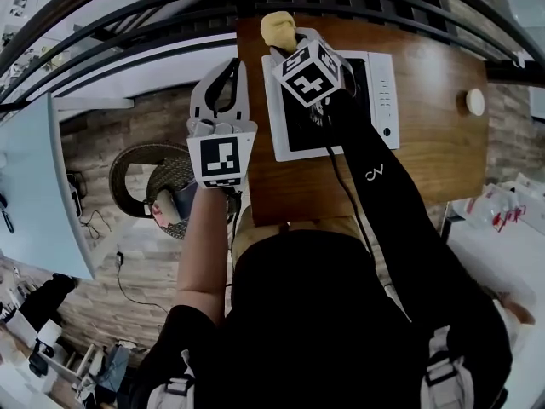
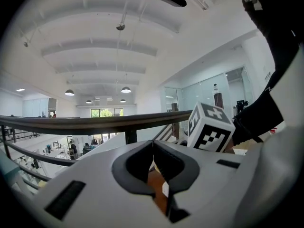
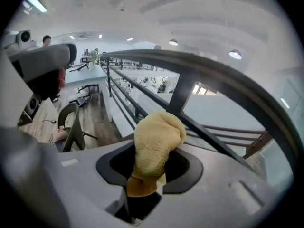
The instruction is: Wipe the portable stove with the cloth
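Observation:
The portable stove (image 1: 385, 92), white with a black glass top, lies on the wooden table (image 1: 434, 143) in the head view. My right gripper (image 1: 285, 45) hovers over the stove's far left corner, raised and pointing away from me. It is shut on a bunched yellow cloth (image 1: 278, 30), which sticks out past the jaws (image 3: 156, 141). My left gripper (image 1: 225, 68) is held up just left of the table edge, its jaws closed together on nothing (image 2: 152, 146). The right gripper's marker cube (image 2: 210, 127) shows in the left gripper view.
A dark metal railing (image 1: 170, 15) runs along the table's far side, with an open drop behind it. A small white round object (image 1: 475, 101) sits at the table's right. A round chair (image 1: 145, 177) stands on the wooden floor at left, a white table (image 1: 511, 254) at right.

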Action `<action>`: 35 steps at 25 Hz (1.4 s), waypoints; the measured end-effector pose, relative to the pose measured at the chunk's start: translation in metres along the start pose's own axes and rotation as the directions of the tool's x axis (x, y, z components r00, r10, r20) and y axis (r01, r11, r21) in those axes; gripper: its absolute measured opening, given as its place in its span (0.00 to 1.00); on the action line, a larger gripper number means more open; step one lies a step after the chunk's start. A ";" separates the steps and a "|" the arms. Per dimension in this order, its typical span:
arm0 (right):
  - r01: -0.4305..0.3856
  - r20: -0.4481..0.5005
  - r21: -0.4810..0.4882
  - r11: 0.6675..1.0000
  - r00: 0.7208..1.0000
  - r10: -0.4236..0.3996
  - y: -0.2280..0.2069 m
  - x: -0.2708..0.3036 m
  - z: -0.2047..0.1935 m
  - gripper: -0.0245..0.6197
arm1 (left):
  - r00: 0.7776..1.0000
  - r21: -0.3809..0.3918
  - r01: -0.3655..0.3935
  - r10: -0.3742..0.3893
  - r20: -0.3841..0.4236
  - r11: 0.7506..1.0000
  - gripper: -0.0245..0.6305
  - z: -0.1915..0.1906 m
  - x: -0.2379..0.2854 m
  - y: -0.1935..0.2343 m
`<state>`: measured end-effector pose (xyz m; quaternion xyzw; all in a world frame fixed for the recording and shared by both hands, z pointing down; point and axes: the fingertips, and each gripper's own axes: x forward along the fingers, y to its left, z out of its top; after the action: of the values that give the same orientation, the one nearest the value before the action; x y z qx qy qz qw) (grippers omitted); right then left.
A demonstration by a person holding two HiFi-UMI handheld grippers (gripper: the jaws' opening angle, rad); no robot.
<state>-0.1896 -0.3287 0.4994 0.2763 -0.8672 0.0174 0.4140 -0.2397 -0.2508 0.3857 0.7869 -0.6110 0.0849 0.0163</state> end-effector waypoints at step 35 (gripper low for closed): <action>0.031 -0.168 0.316 0.948 0.985 0.024 -0.157 -0.086 -0.259 0.26 | 0.962 0.015 0.263 -0.263 0.068 0.965 0.05 0.057 0.127 -0.238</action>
<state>0.1148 -0.3544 0.5754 0.3385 -0.8140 0.1794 0.4366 0.0270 -0.3198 0.3674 0.8636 -0.5010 0.0566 0.0038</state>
